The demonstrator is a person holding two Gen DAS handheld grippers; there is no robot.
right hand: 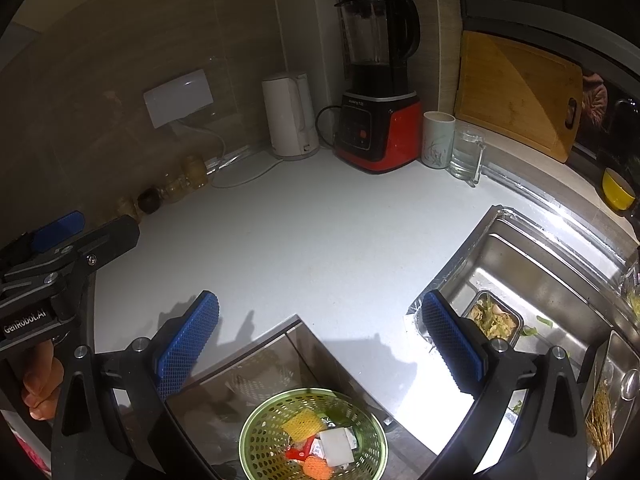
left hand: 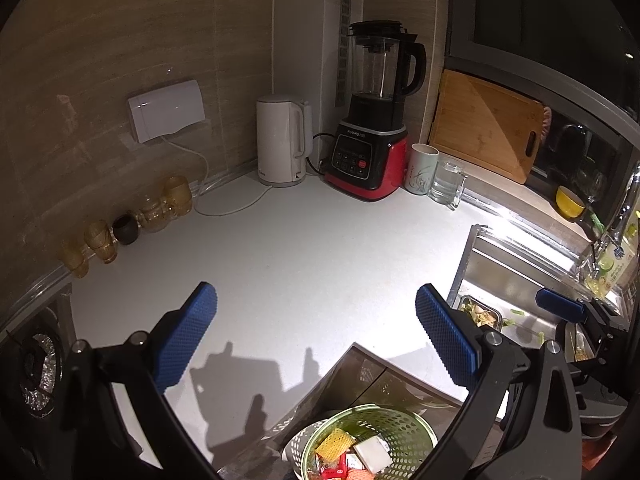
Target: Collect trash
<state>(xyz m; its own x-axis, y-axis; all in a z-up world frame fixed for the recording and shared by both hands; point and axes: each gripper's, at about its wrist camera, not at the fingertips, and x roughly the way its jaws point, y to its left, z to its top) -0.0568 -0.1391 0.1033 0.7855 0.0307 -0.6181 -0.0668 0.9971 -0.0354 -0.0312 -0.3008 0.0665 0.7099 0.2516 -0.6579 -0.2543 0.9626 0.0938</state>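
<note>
A green perforated basket (left hand: 404,432) sits below the counter's front edge, holding several bits of trash: a yellow mesh piece (left hand: 335,442), a white block (left hand: 374,456) and red wrappers. It also shows in the right wrist view (right hand: 264,428). My left gripper (left hand: 316,338) is open and empty above the white counter (left hand: 304,248), behind the basket. My right gripper (right hand: 320,344) is open and empty over the counter's front edge. A metal tray of vegetable scraps (right hand: 496,320) lies in the sink (right hand: 540,264).
At the back stand a white kettle (left hand: 282,140), a red blender (left hand: 374,120), a mug (left hand: 422,168), a glass mug (left hand: 448,182) and a cutting board (left hand: 486,124). Small amber glasses (left hand: 160,208) line the left wall. A stove burner (left hand: 38,368) is at left.
</note>
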